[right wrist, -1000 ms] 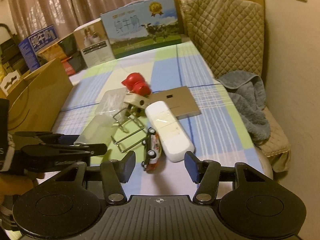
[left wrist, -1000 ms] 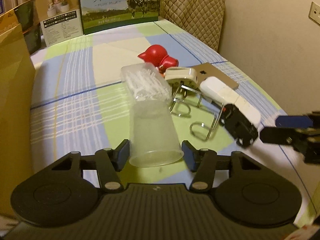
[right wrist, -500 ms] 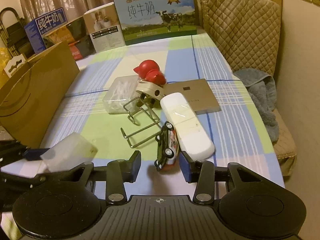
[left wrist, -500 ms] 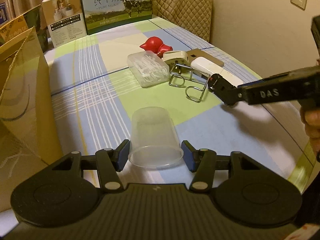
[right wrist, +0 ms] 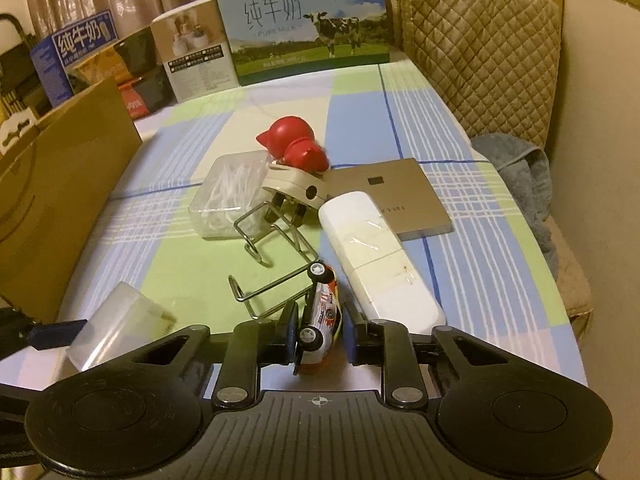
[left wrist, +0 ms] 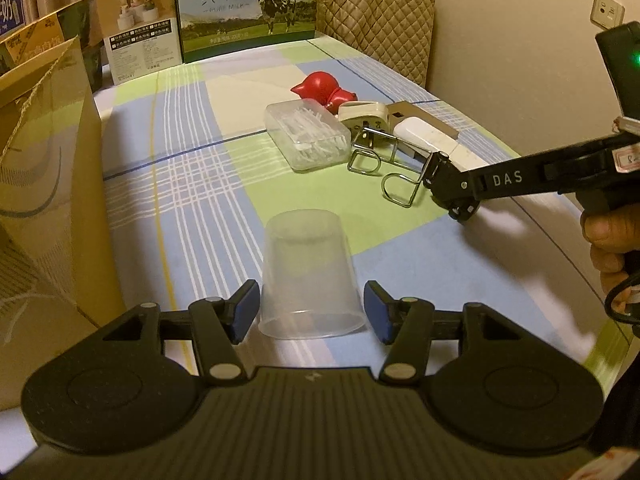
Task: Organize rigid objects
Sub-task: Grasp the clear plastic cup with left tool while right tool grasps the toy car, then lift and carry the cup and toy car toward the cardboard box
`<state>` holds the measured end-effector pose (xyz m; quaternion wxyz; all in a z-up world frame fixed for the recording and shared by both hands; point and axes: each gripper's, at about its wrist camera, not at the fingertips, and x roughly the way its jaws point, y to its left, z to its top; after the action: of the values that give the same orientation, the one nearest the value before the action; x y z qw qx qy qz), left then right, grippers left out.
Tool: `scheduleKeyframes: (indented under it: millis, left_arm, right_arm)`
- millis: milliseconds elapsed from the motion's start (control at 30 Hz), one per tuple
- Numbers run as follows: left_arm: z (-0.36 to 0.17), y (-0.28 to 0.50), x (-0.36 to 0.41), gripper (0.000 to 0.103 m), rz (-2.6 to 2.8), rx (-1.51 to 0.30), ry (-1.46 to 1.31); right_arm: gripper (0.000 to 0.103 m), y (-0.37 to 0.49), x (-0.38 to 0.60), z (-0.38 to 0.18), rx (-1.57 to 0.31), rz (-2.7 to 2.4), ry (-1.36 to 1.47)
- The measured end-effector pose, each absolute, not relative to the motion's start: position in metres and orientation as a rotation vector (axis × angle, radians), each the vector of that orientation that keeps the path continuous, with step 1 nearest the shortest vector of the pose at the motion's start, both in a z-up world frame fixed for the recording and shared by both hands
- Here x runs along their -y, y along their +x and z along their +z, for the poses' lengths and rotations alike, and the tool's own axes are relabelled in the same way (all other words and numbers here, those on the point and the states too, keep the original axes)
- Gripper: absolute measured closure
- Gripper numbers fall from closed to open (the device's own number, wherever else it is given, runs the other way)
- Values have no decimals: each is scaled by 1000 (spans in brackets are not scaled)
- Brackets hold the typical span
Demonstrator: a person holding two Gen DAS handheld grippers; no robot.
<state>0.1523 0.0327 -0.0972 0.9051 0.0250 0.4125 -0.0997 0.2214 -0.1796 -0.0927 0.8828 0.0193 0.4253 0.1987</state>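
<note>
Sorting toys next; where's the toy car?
Right wrist view: the toy car lies on its side between the right claw fingers, beside the white case.

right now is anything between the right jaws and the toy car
Nothing visible. The toy car already sits on its side between the right gripper jaws, which are close around it. The wire rack lies just beyond, and the white case to its right.

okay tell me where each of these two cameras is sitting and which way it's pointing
Left wrist: behind the left gripper, facing along the table past the clear cup; the right gripper and the person's hand show.
Right wrist: behind the right gripper, facing the toy car; the left gripper's tip shows.
Shared: cup, swab box, milk carton.
</note>
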Motion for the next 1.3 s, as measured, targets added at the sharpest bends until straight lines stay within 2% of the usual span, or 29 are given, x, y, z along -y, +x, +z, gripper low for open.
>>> scheduleKeyframes:
  millis: [367, 867, 1300]
  left_arm:
    - [-99, 155, -33, 48, -207, -856, 45]
    - [-101, 158, -33, 48, -206, -857, 32]
    - [-102, 168, -33, 50, -183, -862, 23]
  right_arm:
    - [85, 202, 175, -90, -879, 426, -49]
    - [85, 221, 178, -93, -912, 405, 98]
    - [86, 213, 172, -90, -890, 394, 5]
